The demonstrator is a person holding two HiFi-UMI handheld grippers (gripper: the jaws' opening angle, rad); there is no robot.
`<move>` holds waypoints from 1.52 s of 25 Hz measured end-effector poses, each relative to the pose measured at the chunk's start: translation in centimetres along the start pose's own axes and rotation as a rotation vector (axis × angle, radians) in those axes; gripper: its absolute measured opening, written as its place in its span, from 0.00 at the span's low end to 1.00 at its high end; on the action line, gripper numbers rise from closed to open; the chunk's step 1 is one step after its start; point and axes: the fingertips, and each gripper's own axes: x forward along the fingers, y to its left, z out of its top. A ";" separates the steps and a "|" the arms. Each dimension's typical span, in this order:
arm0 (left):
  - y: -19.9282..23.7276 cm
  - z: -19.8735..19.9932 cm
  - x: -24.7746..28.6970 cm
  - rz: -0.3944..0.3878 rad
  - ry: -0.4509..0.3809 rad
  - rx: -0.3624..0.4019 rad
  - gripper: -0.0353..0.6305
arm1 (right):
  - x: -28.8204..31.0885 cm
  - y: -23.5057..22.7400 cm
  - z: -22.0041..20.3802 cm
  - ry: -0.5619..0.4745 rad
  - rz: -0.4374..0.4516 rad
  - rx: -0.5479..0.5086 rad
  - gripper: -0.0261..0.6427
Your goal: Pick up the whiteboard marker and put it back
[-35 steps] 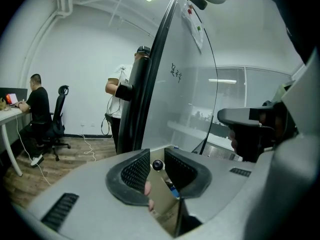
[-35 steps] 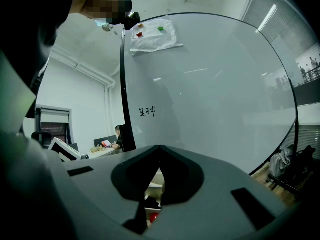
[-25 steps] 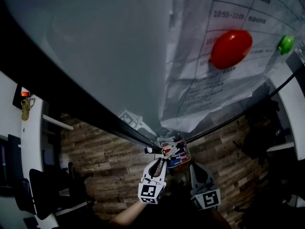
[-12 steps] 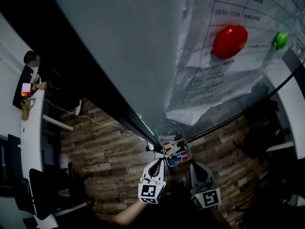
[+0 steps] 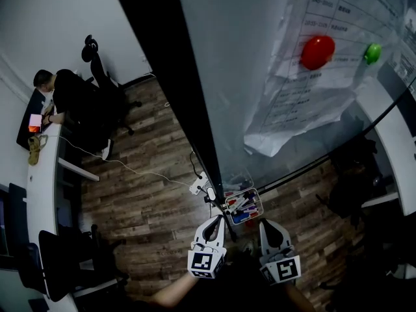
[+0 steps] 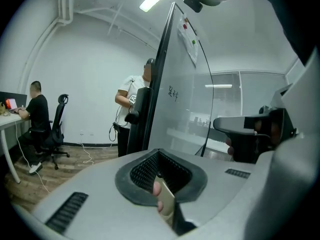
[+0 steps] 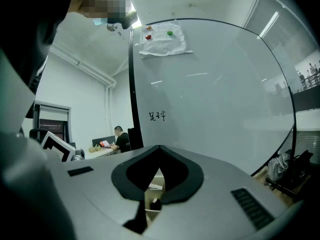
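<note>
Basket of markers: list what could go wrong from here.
1. The basket is crowded with markers lying across each other, so a grab may catch two or spill the ones beside it.
2. The left gripper and right gripper both have their jaws together. Pushed in unopened, they could shove the basket at the whiteboard's lower edge.
3. A cable trails over the floor nearby and could trip someone.

Looking steeply down from head height, along the whiteboard (image 5: 260, 77) to the wooden floor (image 5: 149, 200). Riding on the left gripper (image 5: 213, 221) and right gripper (image 5: 268, 225), peering along the jaws from close behind, tilting upward; sharing the whiteboard and the seated person (image 5: 65, 93).
</note>
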 end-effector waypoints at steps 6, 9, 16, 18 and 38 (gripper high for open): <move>0.1 1.3 -1.3 -0.023 -0.039 0.032 0.06 | -0.8 1.2 -0.4 0.002 -0.007 -0.016 0.06; 0.0 2.1 -2.3 -0.030 -0.065 0.052 0.06 | -1.2 2.2 -0.3 -0.011 -0.011 -0.017 0.06; 0.0 3.4 -4.6 -0.042 -0.109 0.075 0.06 | -2.2 3.8 -1.1 -0.010 -0.018 -0.023 0.06; 0.1 3.6 -5.0 -0.043 -0.116 0.078 0.06 | -2.3 4.0 -1.3 -0.009 -0.023 -0.022 0.06; -0.4 4.0 -4.9 -0.082 -0.126 0.076 0.06 | -1.7 4.2 -1.3 -0.003 -0.027 -0.042 0.06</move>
